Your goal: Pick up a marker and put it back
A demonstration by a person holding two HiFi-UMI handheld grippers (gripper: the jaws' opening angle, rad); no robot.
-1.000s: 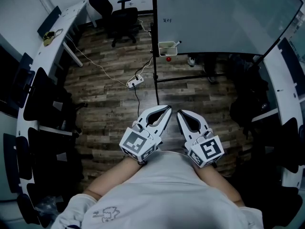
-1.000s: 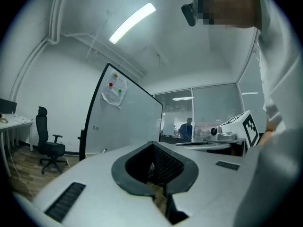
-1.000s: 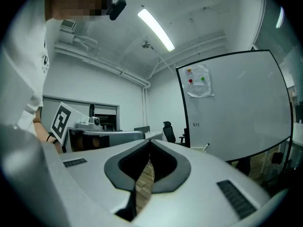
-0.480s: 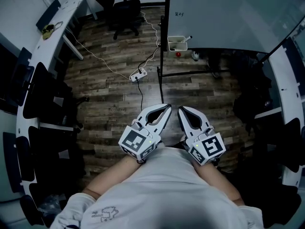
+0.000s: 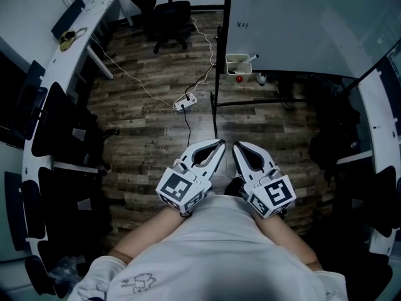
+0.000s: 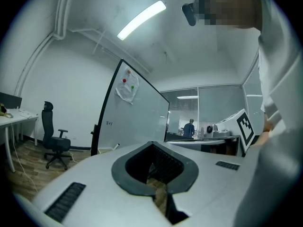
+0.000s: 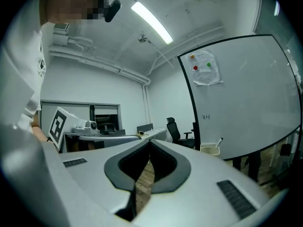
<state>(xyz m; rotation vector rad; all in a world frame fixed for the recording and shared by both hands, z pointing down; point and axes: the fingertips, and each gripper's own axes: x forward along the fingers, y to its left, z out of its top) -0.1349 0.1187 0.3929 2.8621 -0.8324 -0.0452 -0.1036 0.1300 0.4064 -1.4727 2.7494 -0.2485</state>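
We are holding the white plastic left claw (image 5: 218, 143) close in front of our body. Its jaws are meeting at the tips with nothing between them, and only floor is showing through the dark-lined loop behind the tips. Just beside it, to its right, we are holding the matching white right claw (image 5: 237, 147). Its jaws are likewise closed tip to tip and empty. The two claws are lying nearly parallel and not touching.

Beneath both claws the dark wood-plank floor (image 5: 144, 130) is spreading out. Ahead of the left claw and a little to its left, a white power strip (image 5: 185, 103) is lying on the floor with its cable trailing away.

Well ahead of both claws, the slim white marker with a dark tip (image 5: 252, 58) is leaning in a small white rectangular tray (image 5: 237, 66). The tray is hanging at the near corner of a large black-framed whiteboard (image 5: 301, 24). A small red round object (image 5: 239, 78) is sitting just below that tray.

Farther ahead and to the left, a black wheeled office chair (image 5: 168, 17) is standing. A long white curved bench (image 5: 78, 39) is running along the far left.
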